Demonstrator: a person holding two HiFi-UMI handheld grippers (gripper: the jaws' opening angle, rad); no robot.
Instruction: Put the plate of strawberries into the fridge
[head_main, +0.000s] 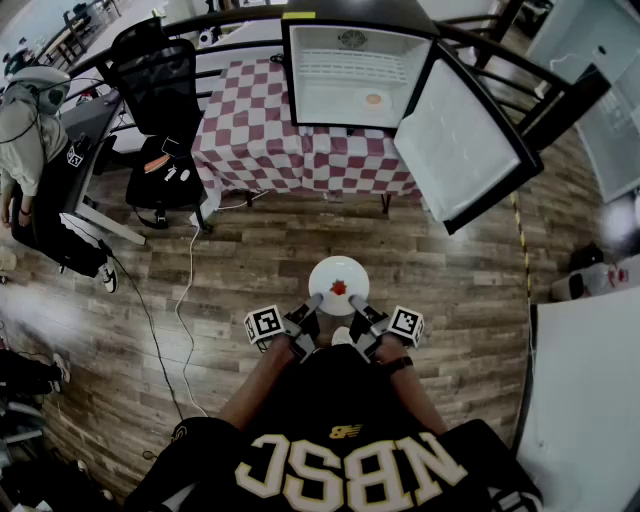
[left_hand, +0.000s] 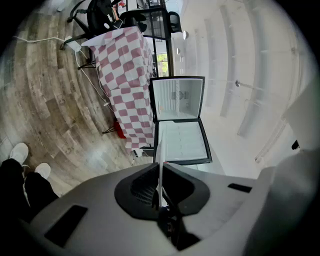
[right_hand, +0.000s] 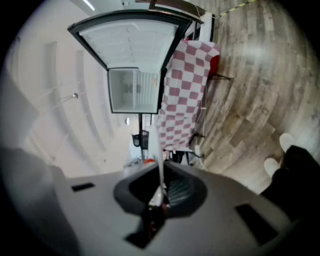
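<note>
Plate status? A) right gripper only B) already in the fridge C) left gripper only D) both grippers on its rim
D: the left gripper and right gripper each clamp the near rim of the plate, short of the open fridge.

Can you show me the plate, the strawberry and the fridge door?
plate (head_main: 320, 279), head view, bare white left part.
strawberry (head_main: 339, 288), head view, its red middle.
fridge door (head_main: 462, 140), head view, white inner panel.

The person wears a black jersey (head_main: 345, 465) with large cream block letters and a small cream logo, a dark wristband (head_main: 397, 364) and white shoes (left_hand: 20, 152). The left gripper (head_main: 314, 300) and right gripper (head_main: 357, 301) are grey. Each bears a white cube (head_main: 264, 324) with black square markers.
</note>
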